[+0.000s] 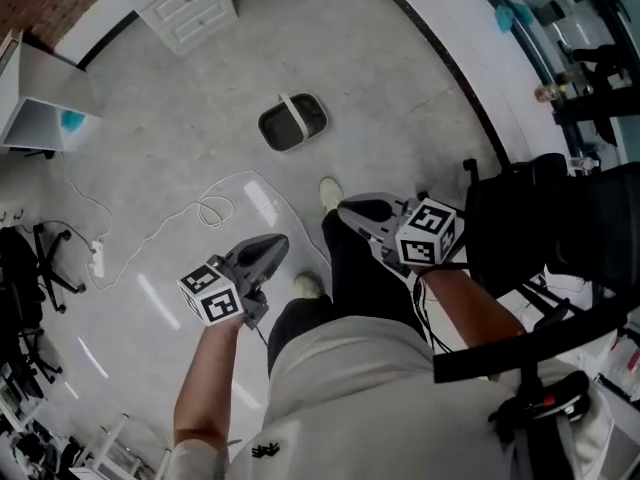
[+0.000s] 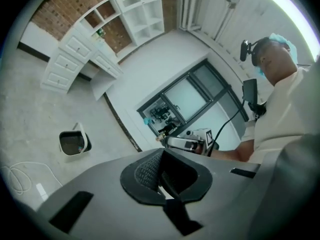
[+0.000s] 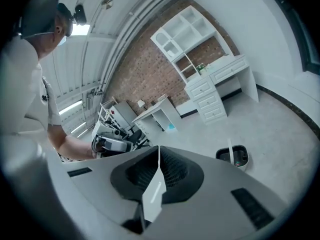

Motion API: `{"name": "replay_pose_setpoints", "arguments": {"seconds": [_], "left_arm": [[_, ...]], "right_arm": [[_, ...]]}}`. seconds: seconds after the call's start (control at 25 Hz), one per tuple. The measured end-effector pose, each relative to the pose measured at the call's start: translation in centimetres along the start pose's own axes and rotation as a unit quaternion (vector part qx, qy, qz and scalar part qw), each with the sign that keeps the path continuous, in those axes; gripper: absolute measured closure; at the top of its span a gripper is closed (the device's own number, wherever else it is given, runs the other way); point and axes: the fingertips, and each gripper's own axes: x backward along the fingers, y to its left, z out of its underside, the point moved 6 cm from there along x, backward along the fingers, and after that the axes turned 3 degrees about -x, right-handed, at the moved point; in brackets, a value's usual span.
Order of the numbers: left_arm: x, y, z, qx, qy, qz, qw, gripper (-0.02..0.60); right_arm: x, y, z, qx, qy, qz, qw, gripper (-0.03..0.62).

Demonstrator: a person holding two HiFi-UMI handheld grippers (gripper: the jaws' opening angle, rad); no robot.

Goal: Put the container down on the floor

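The container (image 1: 293,122), a dark bin with a white handle, stands on the grey floor well ahead of both grippers. It also shows in the left gripper view as the container (image 2: 73,142) and in the right gripper view as the container (image 3: 234,156). My left gripper (image 1: 268,248) is held at waist height, shut, with nothing between its pads. My right gripper (image 1: 352,209) is level with it, jaws closed together and empty. Neither touches the bin. Up close, the left gripper (image 2: 161,154) and right gripper (image 3: 159,151) show pads meeting.
A white drawer unit (image 1: 185,3) stands at the far wall. A white cable (image 1: 205,208) loops over the floor to a power strip (image 1: 97,258). Black equipment (image 1: 545,228) is close on the right, and a chair base (image 1: 35,268) on the left. The person's shoe (image 1: 330,190) points toward the bin.
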Motion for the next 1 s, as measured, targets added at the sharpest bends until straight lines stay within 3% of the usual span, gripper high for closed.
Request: {"name": "replay_pose_setpoints", "arguments": {"seconds": [0.24,0.56,1.0], "left_arm": [[3.4,-8.3,-0.8,-0.059,-0.017,-0.012,0.9981,0.572],[8.2,-15.5,-0.1,-0.119,-0.054,-0.018,0.9913,0.572],[11.0,-21.3,2.4,-0.13,-0.047,-0.038,0.9896,0.571]], "right_arm": [[1.8,7.1,-0.8,0.035,-0.012,-0.019,0.999,0.576],[4.0,15.2,0.4,0.081,-0.028,-0.023,0.996,0.577],[6.4,21.4,1.7,0.087,-0.024,-0.031,0.995,0.577]]}}
